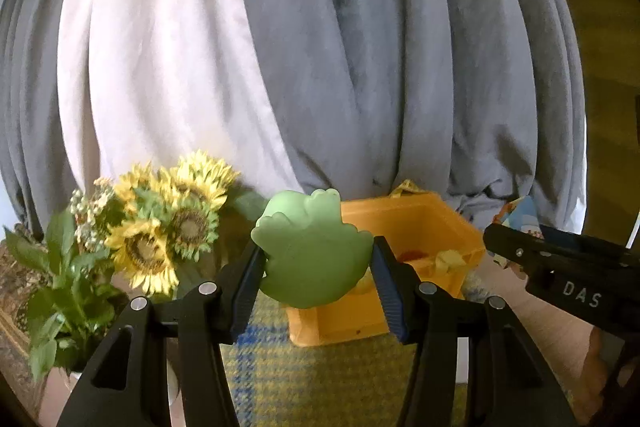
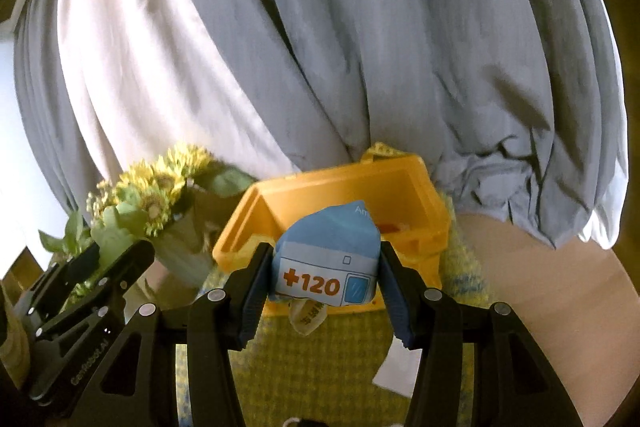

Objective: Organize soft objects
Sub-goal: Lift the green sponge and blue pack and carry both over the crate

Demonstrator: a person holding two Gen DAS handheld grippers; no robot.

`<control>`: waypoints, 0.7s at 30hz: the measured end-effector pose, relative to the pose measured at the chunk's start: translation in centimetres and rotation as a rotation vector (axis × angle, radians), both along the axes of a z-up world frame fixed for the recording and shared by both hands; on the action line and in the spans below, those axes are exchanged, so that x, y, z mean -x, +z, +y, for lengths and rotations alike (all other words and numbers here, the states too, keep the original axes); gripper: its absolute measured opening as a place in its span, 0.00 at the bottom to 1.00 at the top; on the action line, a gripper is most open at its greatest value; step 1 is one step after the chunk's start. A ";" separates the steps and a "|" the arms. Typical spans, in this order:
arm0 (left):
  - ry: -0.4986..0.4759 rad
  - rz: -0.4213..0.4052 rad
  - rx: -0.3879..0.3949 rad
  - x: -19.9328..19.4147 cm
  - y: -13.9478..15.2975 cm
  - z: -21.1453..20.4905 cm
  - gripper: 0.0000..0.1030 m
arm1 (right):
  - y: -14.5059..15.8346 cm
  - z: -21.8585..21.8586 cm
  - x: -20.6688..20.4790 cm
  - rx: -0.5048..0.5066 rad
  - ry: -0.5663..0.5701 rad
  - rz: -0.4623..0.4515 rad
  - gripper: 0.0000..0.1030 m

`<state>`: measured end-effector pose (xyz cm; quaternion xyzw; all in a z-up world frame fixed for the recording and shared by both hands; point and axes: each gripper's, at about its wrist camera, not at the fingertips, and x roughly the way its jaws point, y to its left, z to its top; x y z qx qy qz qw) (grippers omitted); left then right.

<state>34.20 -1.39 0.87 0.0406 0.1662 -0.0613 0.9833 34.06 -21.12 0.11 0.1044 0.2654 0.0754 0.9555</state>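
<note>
Now your left gripper [image 1: 318,277] pinches the green frog toy [image 1: 312,251] between its pads, held clear above the checked cloth [image 1: 320,379]. Your right gripper [image 2: 320,277] clamps the blue ambulance plush [image 2: 328,259], tag dangling. Yellow bin [image 2: 340,187] sits just behind both, open-topped, some items already inside. Sunflowers [image 1: 168,227] crowd the cloth's left edge, near the frog. Grey curtain [image 1: 380,67] closes off the back. Bare tabletop lies right of the bin.
</note>
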 end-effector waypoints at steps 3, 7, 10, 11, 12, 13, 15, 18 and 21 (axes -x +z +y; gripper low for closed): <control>-0.007 -0.018 0.000 -0.4 0.6 -0.4 0.51 | 0.6 -0.2 -0.3 0.001 -0.009 -0.023 0.51; -0.014 -0.040 -0.004 -0.9 1.3 -0.9 0.51 | 1.3 -0.5 -0.8 -0.002 -0.020 -0.050 0.51; -0.019 -0.052 -0.002 -1.4 1.8 -1.1 0.51 | 1.9 -0.7 -1.1 -0.010 -0.026 -0.068 0.51; -0.021 -0.055 -0.002 -1.6 1.9 -1.2 0.51 | 2.0 -0.8 -1.3 -0.014 -0.028 -0.073 0.51; -0.023 -0.061 -0.003 -1.8 2.1 -1.3 0.51 | 2.2 -0.9 -1.5 -0.017 -0.029 -0.078 0.51; -0.024 -0.065 -0.005 -2.0 2.2 -1.3 0.51 | 2.3 -1.0 -1.6 -0.019 -0.029 -0.082 0.51; -0.025 -0.072 -0.010 -2.5 2.4 -1.3 0.51 | 2.6 -1.0 -2.0 -0.021 -0.031 -0.092 0.51; -0.027 -0.077 -0.011 -3.0 2.7 -1.3 0.51 | 2.9 -1.0 -2.6 -0.020 -0.033 -0.105 0.51; -0.026 -0.078 -0.014 -3.7 2.8 -1.4 0.51 | 3.0 -1.0 -3.3 -0.017 -0.028 -0.112 0.51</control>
